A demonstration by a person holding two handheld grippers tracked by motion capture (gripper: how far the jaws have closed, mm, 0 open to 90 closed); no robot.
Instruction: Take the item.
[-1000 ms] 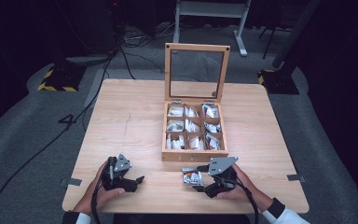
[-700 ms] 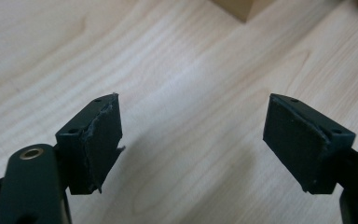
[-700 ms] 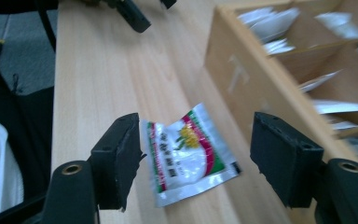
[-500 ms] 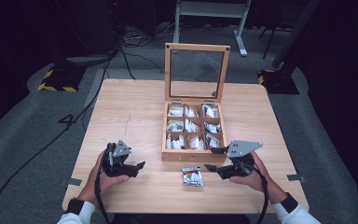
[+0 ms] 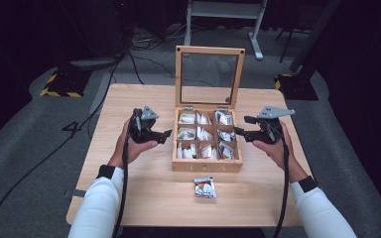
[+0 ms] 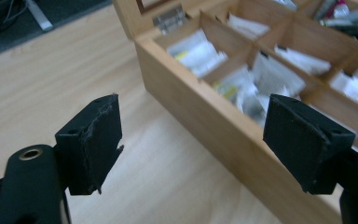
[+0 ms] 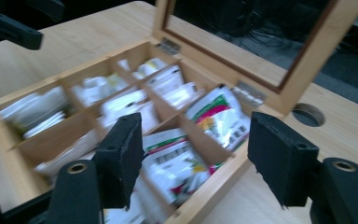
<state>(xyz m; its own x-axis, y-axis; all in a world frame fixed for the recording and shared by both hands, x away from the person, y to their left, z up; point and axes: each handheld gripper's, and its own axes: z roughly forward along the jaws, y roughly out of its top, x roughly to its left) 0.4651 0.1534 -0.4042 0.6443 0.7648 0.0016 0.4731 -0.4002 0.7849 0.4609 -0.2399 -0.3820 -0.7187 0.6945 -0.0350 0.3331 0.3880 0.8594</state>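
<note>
**Lighting and Picture Quality**

In the high view, overhead light is falling evenly on the bench (image 5: 144, 198), while the floor and background are staying dim to black. Shadows under the hands are showing soft and short. The glass lid (image 5: 209, 74) is giving no strong glare. In the left gripper view, the near pads (image 6: 95, 142) are appearing sharp and the wooden box (image 6: 223, 116) is softening with distance. In the right gripper view, motion blur is smearing the packets (image 7: 177, 158) and the compartments.

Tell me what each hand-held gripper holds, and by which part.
Nothing: the left hand-held gripper and the right hand-held gripper are both open and empty.
</note>
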